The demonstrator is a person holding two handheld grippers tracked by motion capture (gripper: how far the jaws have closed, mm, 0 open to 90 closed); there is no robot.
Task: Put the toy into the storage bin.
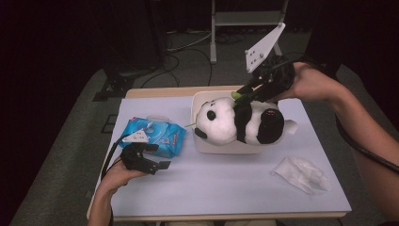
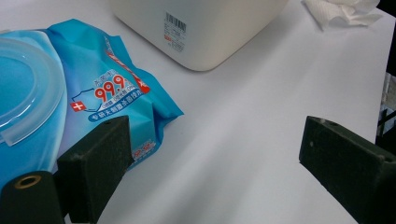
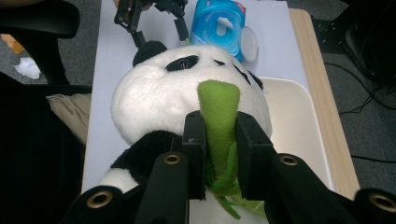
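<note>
Right jaws clamp my panda's green leaf above the bin; left jaws stand wide, empty, wipes pack at 10 o'clock.

A white tabletop with a pale wooden edge stands on grey carpet. Behind it the room is dark; a metal frame rises at the far side, and black cables trail over the floor. Light falls chiefly on the tabletop.

high view: looking forward and down from above | left gripper view: skimming low over table, facing 12 o'clock | right gripper view: hovering close; sharing wipes pack
</note>
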